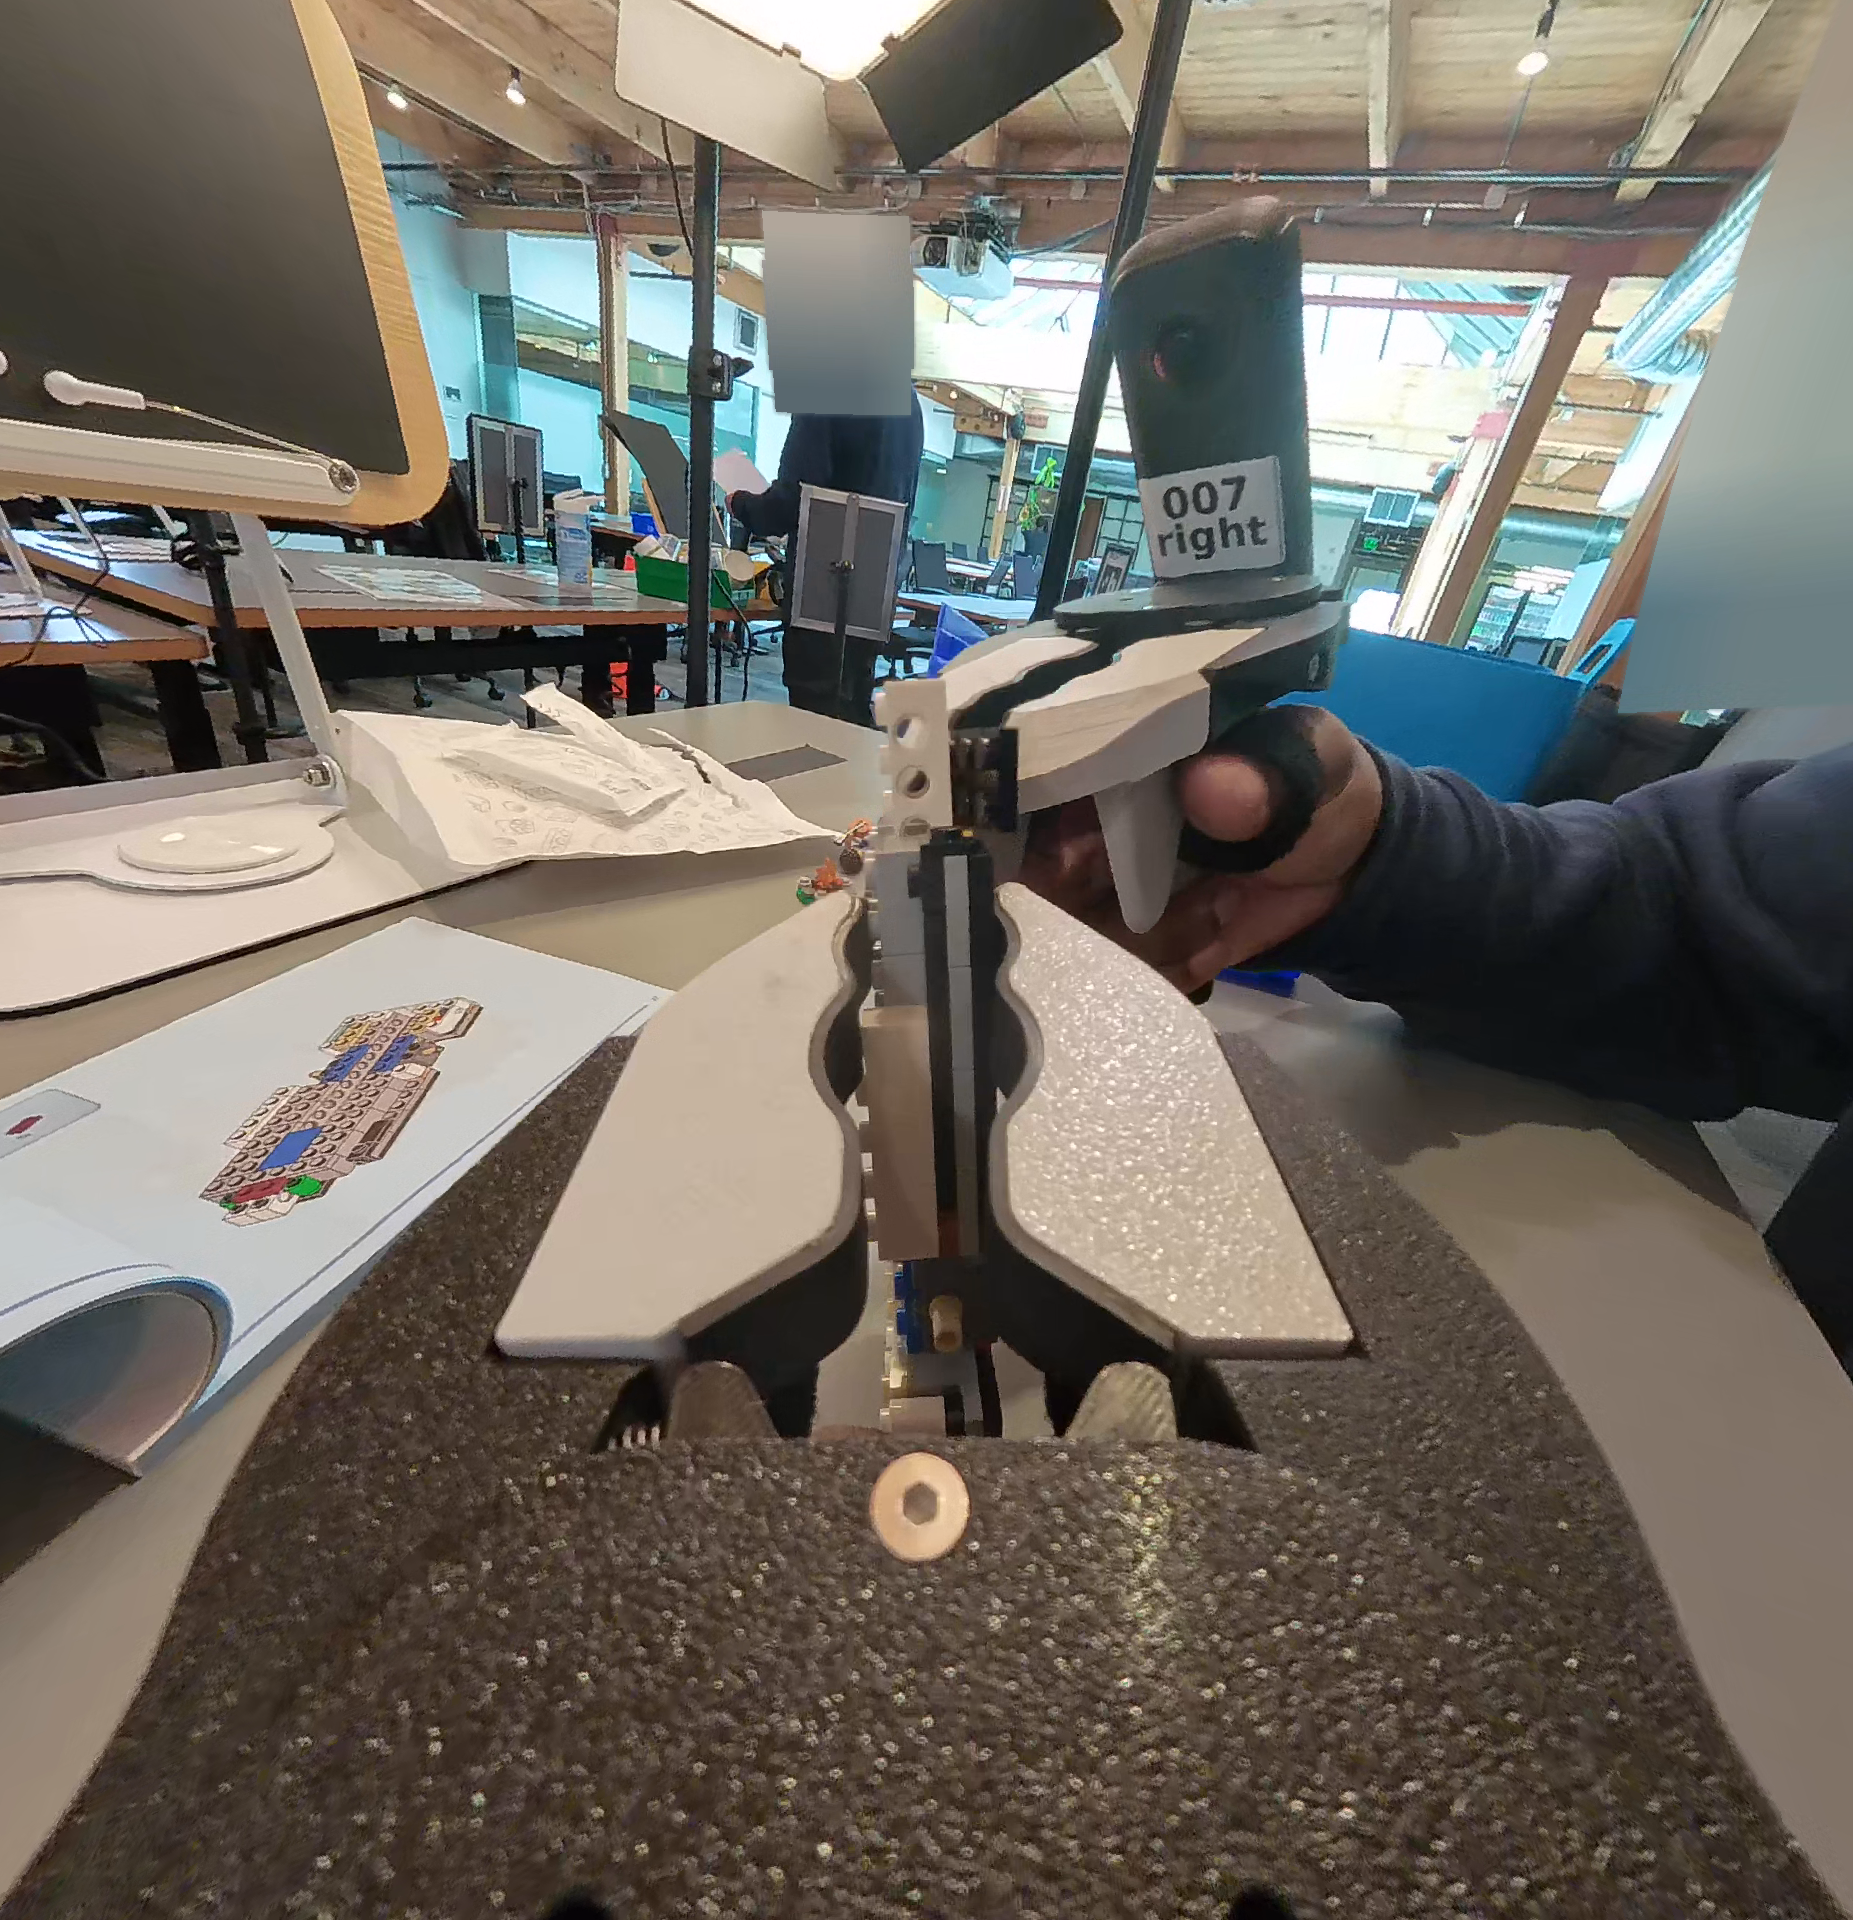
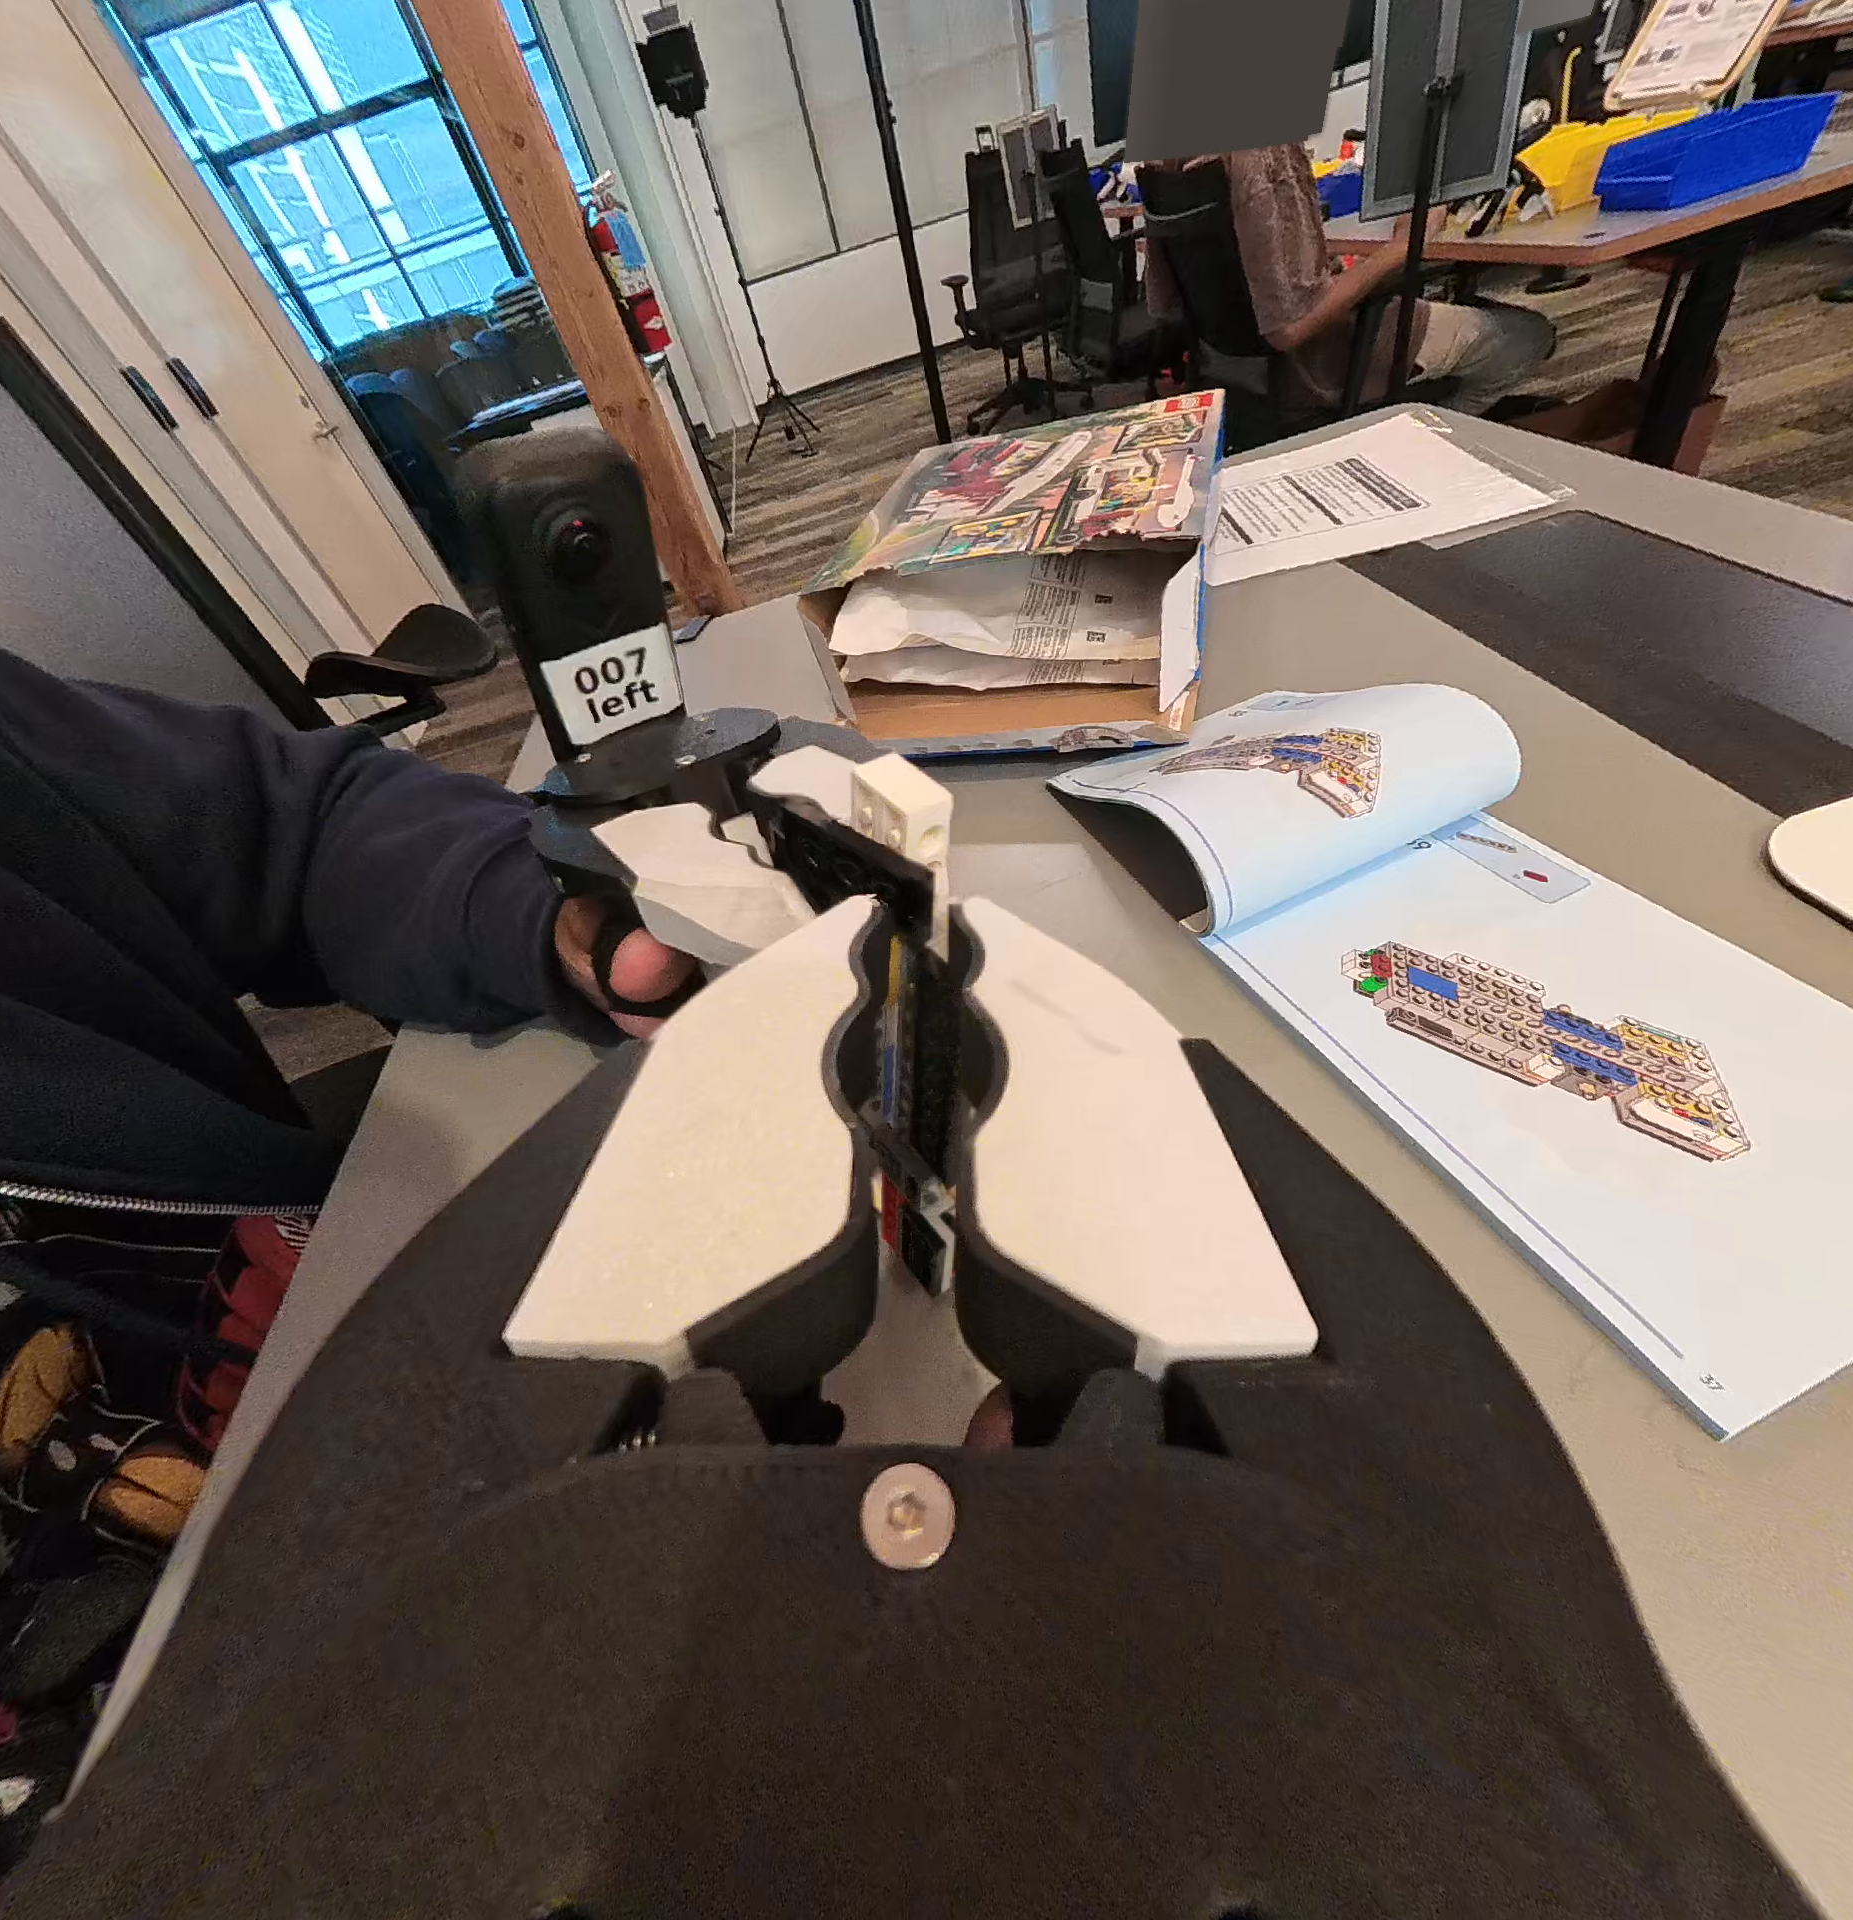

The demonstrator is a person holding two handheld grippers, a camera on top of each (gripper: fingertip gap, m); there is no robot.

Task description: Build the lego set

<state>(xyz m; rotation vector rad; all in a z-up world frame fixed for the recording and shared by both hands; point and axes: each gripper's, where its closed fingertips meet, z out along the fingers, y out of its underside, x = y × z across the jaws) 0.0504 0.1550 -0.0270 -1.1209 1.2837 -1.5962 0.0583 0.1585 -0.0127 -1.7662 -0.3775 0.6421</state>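
Both of your grippers were clamped on one brick model (image 1: pixel 927 1049) held edge-up above the grey table (image 2: pixel 1265 665): the left gripper (image 1: pixel 927 914) gripped its grey-and-black length, the right gripper (image 2: pixel 906 920) its other end. A white holed brick (image 1: pixel 914 764) stood at the model's top, and the open instruction booklet (image 2: pixel 1524 1039) lay nearby.

I see a grey table (image 2: pixel 1317 1455) carrying everything. On its right lies an open instruction booklet (image 2: pixel 1524 1091), its pale blue pages showing a brick model. At the far side lies a torn cardboard box (image 2: pixel 1015 582) with white bags inside, and to its right a printed sheet (image 2: pixel 1358 499). A dark mat (image 2: pixel 1680 644) covers the far right. In my left view, crumpled white paper (image 1: pixel 589 790) and a white lamp base (image 1: pixel 174 862) lie on the far left, with tiny coloured pieces (image 1: pixel 828 878) near the paper.
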